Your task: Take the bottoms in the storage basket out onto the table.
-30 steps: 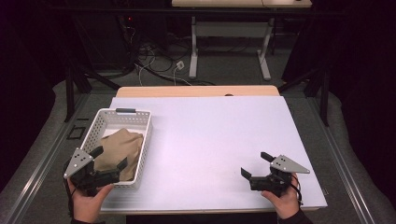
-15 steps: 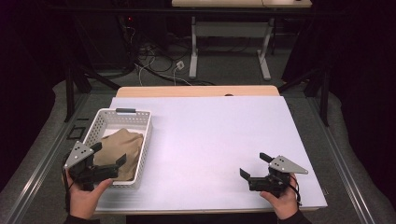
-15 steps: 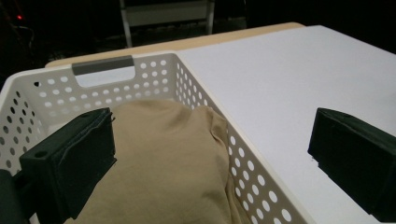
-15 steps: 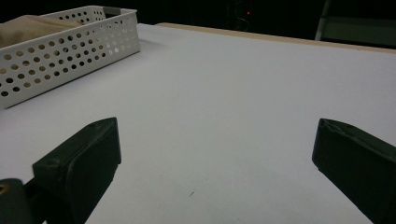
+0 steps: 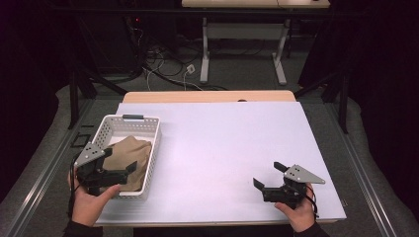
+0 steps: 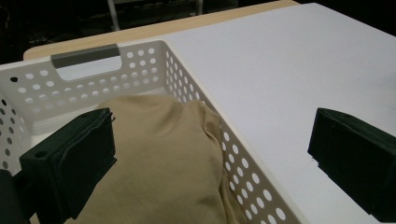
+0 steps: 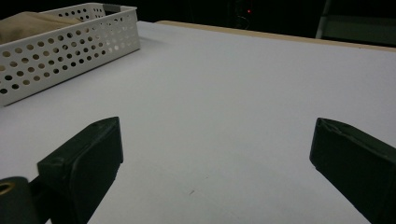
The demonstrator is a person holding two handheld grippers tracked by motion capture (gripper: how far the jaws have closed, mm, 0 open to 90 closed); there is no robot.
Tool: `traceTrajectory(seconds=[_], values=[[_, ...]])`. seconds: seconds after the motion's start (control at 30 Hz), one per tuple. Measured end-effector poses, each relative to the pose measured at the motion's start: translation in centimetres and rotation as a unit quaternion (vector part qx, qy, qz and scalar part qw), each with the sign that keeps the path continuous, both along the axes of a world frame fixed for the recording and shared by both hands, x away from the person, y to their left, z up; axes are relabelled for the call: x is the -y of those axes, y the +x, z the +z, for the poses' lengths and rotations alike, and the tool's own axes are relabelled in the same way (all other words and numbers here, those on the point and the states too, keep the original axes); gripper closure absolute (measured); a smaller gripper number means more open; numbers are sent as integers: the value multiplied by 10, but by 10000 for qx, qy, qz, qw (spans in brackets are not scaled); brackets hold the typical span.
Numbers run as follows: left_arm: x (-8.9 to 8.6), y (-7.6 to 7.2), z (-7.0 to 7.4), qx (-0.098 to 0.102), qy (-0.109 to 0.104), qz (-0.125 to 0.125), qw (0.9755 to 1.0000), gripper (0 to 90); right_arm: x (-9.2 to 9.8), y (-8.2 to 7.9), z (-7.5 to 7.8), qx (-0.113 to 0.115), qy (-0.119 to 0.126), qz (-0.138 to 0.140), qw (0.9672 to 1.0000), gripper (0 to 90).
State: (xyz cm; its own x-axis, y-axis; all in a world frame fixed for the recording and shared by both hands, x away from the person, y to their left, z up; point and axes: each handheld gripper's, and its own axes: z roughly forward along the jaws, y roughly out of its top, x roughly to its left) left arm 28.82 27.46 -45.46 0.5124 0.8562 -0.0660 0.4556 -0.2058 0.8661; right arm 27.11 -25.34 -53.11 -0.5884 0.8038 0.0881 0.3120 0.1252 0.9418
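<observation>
A white perforated basket (image 5: 154, 143) stands at the table's left and holds a crumpled tan cloth (image 5: 132, 150). My left gripper (image 5: 118, 159) hovers open over the basket's near end. In the left gripper view the left gripper (image 6: 213, 128) straddles the basket's right wall (image 6: 243, 163): one jaw sits above the cloth (image 6: 163, 154), the other above bare table outside. My right gripper (image 5: 268, 174) is open low over the table's near right part, with nothing between its jaws. In the right gripper view, the right gripper (image 7: 218, 137) faces the basket (image 7: 70, 46) far off at the upper left.
The white tabletop (image 5: 232, 143) stretches wide between basket and right gripper. A wooden strip (image 5: 207, 96) runs along its far edge. Beyond it are cables on the floor (image 5: 168, 69) and another desk's legs (image 5: 205, 54). The basket has a grey handle (image 6: 84, 55) at its far end.
My left gripper has crept forward and a little up over the basket's near end. The right gripper has barely moved.
</observation>
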Motion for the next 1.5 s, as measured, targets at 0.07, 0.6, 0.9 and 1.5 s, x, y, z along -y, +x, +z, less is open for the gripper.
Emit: traceTrajectory(seconds=[0.07, 0.6, 0.9, 1.5], values=[[0, 3, 1, -23, 48, 18, 10000, 6, 0, 0, 0, -27, 2, -8, 10000, 28], [-8, 21, 9, -639, 358, 65, 9973, 4, -1, 1, -1, -34, -14, 33, 10000, 40], [-11, 28, 0, -957, 551, 266, 9935, 5, -2, 1, -2, -67, -50, 81, 9999, 47], [-25, 35, -29, -1364, 718, 553, 9865, 5, -4, 2, -4, -121, -115, 149, 9997, 61]])
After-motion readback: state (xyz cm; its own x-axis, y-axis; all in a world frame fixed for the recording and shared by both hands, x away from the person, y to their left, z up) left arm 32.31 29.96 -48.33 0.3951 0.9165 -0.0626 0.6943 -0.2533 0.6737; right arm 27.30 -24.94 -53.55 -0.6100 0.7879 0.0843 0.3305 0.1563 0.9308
